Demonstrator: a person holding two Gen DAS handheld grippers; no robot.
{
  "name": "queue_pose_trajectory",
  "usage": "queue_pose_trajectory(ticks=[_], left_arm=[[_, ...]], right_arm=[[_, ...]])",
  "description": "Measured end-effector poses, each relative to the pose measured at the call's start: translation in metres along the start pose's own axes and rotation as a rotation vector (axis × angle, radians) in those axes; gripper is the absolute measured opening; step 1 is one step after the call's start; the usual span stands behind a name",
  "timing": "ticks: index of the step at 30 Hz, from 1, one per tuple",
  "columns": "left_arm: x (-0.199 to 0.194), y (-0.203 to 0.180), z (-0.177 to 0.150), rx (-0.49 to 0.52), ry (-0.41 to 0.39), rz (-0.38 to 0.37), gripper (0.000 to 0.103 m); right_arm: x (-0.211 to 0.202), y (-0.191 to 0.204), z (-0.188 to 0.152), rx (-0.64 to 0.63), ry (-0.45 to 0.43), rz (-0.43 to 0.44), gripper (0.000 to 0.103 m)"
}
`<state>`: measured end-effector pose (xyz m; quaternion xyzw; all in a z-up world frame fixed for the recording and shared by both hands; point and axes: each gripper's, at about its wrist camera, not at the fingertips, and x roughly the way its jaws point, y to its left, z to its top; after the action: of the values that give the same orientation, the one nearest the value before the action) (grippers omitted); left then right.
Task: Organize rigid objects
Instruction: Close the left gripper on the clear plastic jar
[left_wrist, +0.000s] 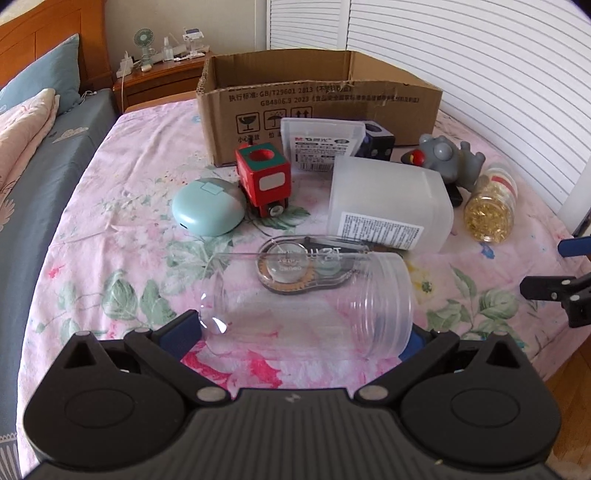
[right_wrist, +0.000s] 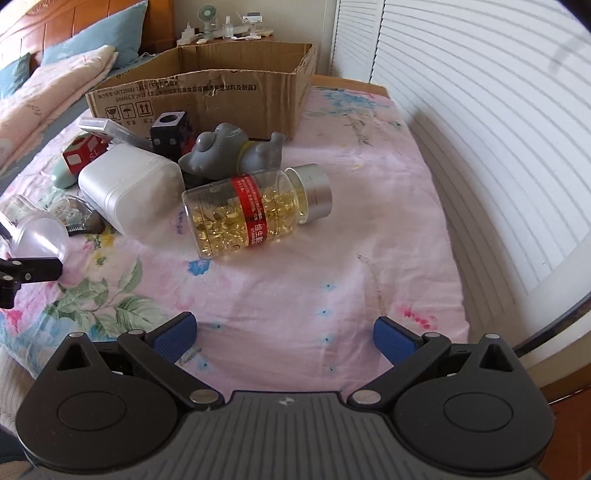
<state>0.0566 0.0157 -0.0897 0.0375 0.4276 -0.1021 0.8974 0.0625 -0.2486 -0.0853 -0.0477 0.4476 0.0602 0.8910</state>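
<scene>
A clear plastic jar (left_wrist: 306, 306) lies sideways between the blue pads (left_wrist: 181, 328) of my left gripper (left_wrist: 299, 332), which is shut on its two ends, low over the flowered bedsheet (left_wrist: 110, 229). Behind it lie a correction tape (left_wrist: 306, 269), a frosted white container (left_wrist: 388, 199), a mint case (left_wrist: 207, 210), a red toy block (left_wrist: 262, 173), a flat plastic case (left_wrist: 321, 142), a black cube (right_wrist: 170, 133) and a grey toy (right_wrist: 229, 151). A bottle of yellow capsules (right_wrist: 255, 210) lies ahead of my right gripper (right_wrist: 284, 332), which is open with nothing in it.
An open cardboard box (right_wrist: 221, 99) stands at the back of the bed, behind the clutter. Pillows (right_wrist: 92, 44) and a wooden bedside table (left_wrist: 162, 77) are to the left. White louvred doors (right_wrist: 480, 110) run along the right, past the bed's edge.
</scene>
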Motion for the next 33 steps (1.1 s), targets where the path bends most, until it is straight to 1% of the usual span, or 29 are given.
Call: queue_pose_trajectory(ticks=[4, 9, 13, 16, 18, 22, 26, 33], left_arm=[[0.001, 0.0, 0.001, -0.013, 0.001, 0.011, 0.103], [-0.001, -0.003, 0.001, -0.044, -0.001, 0.038, 0.102], [-0.006, -0.007, 0.001, -0.035, -0.031, 0.051, 0.101], [-0.01, -0.007, 0.002, -0.037, -0.043, 0.037, 0.1], [-0.009, -0.008, 0.002, -0.037, -0.044, 0.031, 0.091], [-0.005, -0.003, 0.006, -0.037, -0.045, 0.009, 0.09], [-0.004, 0.004, 0.013, -0.015, -0.039, -0.015, 0.09], [-0.011, 0.019, 0.026, 0.079, -0.063, -0.006, 0.09]], right_arm=[[-0.001, -0.002, -0.004, -0.039, -0.035, 0.021, 0.103], [-0.002, -0.003, -0.007, -0.054, -0.065, 0.032, 0.103], [-0.001, -0.004, -0.007, -0.06, -0.075, 0.041, 0.103], [-0.001, -0.005, -0.007, -0.063, -0.08, 0.046, 0.103], [0.0, -0.005, -0.006, -0.062, -0.083, 0.046, 0.103], [0.0, -0.004, -0.006, -0.053, -0.089, 0.039, 0.103], [0.001, -0.003, -0.006, -0.047, -0.087, 0.034, 0.103], [0.001, -0.002, -0.006, -0.042, -0.088, 0.029, 0.103]])
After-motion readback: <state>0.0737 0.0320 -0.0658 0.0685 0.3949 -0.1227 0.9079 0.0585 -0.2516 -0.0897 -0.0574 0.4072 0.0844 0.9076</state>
